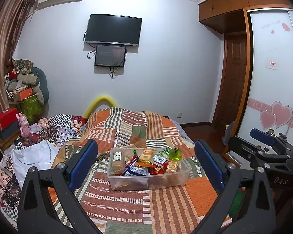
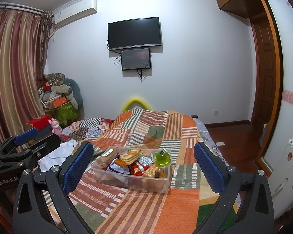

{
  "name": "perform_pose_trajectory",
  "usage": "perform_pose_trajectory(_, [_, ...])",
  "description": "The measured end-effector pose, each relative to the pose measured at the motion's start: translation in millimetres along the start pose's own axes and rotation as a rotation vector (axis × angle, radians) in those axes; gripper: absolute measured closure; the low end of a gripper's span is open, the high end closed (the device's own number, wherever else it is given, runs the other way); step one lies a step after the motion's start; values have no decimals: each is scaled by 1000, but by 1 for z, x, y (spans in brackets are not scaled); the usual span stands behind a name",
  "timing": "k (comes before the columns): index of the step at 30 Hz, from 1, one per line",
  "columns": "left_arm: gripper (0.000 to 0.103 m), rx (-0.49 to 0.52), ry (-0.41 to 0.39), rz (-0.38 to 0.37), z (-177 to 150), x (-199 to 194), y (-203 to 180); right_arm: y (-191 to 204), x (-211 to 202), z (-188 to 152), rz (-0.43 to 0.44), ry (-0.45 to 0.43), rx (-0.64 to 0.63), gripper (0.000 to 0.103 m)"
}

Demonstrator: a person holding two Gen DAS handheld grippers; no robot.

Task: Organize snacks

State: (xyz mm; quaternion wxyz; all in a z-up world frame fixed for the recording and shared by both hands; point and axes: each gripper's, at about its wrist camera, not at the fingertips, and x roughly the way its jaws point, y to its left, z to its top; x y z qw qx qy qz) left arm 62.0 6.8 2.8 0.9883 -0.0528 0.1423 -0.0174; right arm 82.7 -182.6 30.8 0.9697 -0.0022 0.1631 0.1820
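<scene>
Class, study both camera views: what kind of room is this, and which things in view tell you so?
Most likely a home bedroom: a bed under a patchwork quilt, a wardrobe with sliding doors, and a wall-mounted television facing the bed.

Before you, a clear plastic bin (image 1: 146,183) holds snack packets in red, orange, blue and white, with a bright green jelly cup (image 1: 175,154) and a tan biscuit roll (image 1: 118,161). It sits on a patchwork bedspread (image 1: 166,200) striped orange, olive and cream. Your grippers' fingers (image 2: 78,167) carry blue pads on black frames. Maroon-and-gold striped curtains (image 2: 13,68) hang by a white wall (image 2: 195,68).
</scene>
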Motion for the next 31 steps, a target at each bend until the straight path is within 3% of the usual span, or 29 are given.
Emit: perform_pose_trajectory(31, [1,-9,18,-28,-2,3,-2,-2,1,0,-6,9,16,0])
